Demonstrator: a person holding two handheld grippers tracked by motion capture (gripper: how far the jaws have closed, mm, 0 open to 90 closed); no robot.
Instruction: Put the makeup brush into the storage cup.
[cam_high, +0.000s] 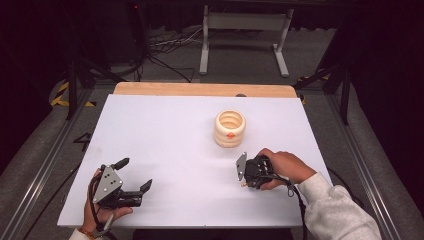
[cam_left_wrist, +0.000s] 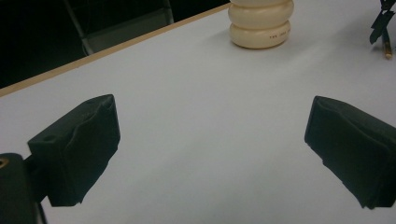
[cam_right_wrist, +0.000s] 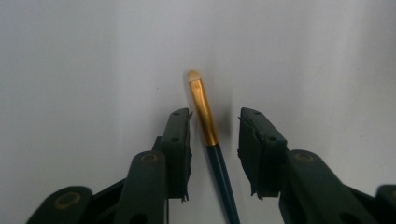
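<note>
Ribbed holder (cam_high: 229, 128) stood right of tabletop (cam_high: 165, 135) centre; brush (cam_right_wrist: 208, 123) lay nearer the front edge, between right gripper (cam_right_wrist: 215, 140) jaws.

A thin paintbrush (cam_right_wrist: 208, 135) lies flat on the white tabletop (cam_high: 165, 145), near its right front part. It has a dark blue-green handle, a shiny gold metal collar and a short, pale, rounded tip. In the right gripper view it lies between the two spread jaws of the right gripper (cam_right_wrist: 214, 122), closer to the left one, with its tip pointing away past the jaw ends. Neither jaw presses on it
</note>
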